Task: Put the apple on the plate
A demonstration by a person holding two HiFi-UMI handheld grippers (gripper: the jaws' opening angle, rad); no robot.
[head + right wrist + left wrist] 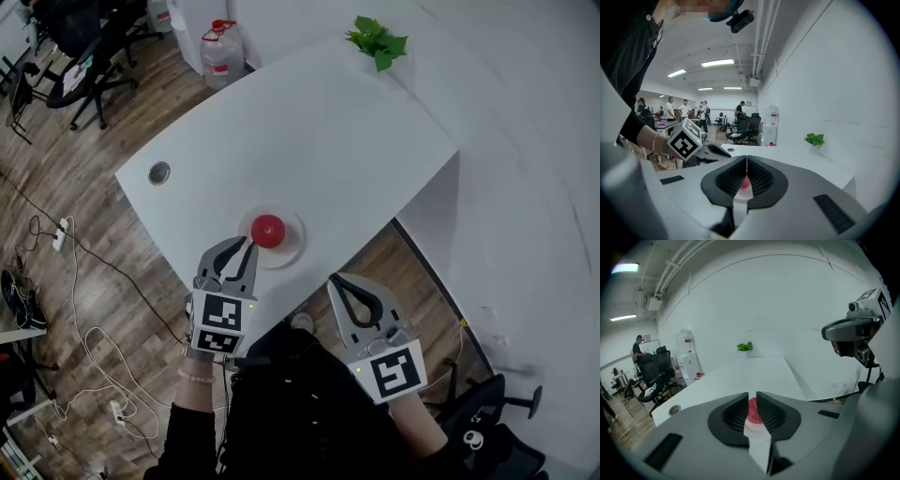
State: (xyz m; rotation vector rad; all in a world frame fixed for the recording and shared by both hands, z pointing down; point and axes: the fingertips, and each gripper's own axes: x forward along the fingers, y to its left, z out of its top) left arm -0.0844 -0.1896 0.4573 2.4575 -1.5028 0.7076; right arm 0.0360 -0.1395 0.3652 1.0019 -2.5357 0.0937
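— Both claws were empty, so why did we hold them where we did?
— Our left claw (249, 246) hung just beside the plate (293, 247), its jaws at a narrow slit that gripped nothing. Through that slit we saw the apple (268, 231) beyond. Our right claw (335, 281) we held just off the near edge of the counter (309, 131), jaws pressed together on nothing, out of the way.
— And the apple?
— It sat on the plate, close to that near edge. We judged the job done, which is why neither claw needed a hold.
— What of the surface and the room?
— We had a plain white counter, bare but for a cable hole (159, 172) at its left end and a small green plant (378, 42) at the far corner, by a white wall. Around it lay a wood floor (94, 281) with loose cables (89, 347), water bottles (222, 47) and office chairs (84, 56)
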